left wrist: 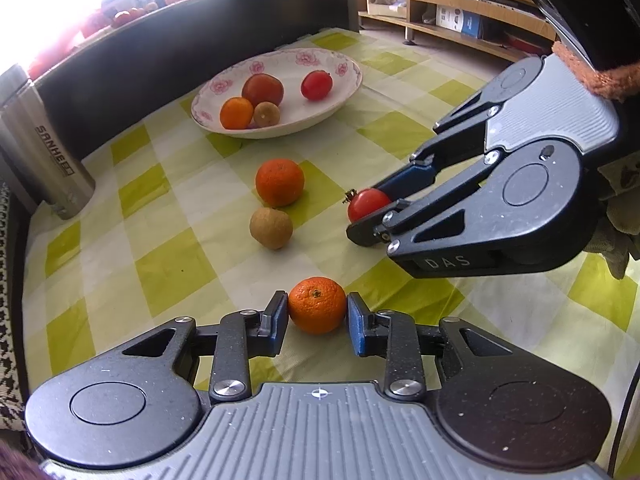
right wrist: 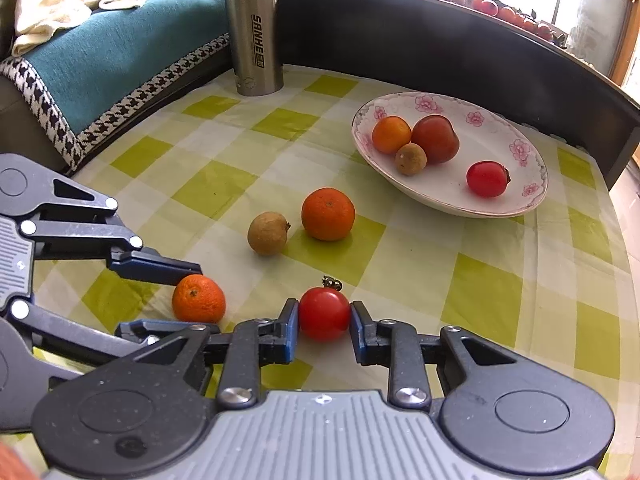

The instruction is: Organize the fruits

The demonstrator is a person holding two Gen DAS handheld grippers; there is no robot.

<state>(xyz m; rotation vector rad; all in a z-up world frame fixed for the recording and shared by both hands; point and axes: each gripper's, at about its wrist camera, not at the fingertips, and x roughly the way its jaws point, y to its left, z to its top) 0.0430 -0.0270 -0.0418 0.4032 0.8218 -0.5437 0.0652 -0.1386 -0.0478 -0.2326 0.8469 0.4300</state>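
Left wrist: left claw (left wrist: 317, 312) pinching dimpled mandarin (left wrist: 317, 310), right claw (right wrist: 325, 314) pinching glossy tomato (right wrist: 324, 313).

Daylight poured in from a window, blowing out to white at eleven o'clock in the left wrist view and at one o'clock in the right. The checked tablecloth (left wrist: 168, 240) was evenly bright, with soft shadows under the fruit. Fisheye bending curved the edges; centres stayed sharp, the far background slightly soft.
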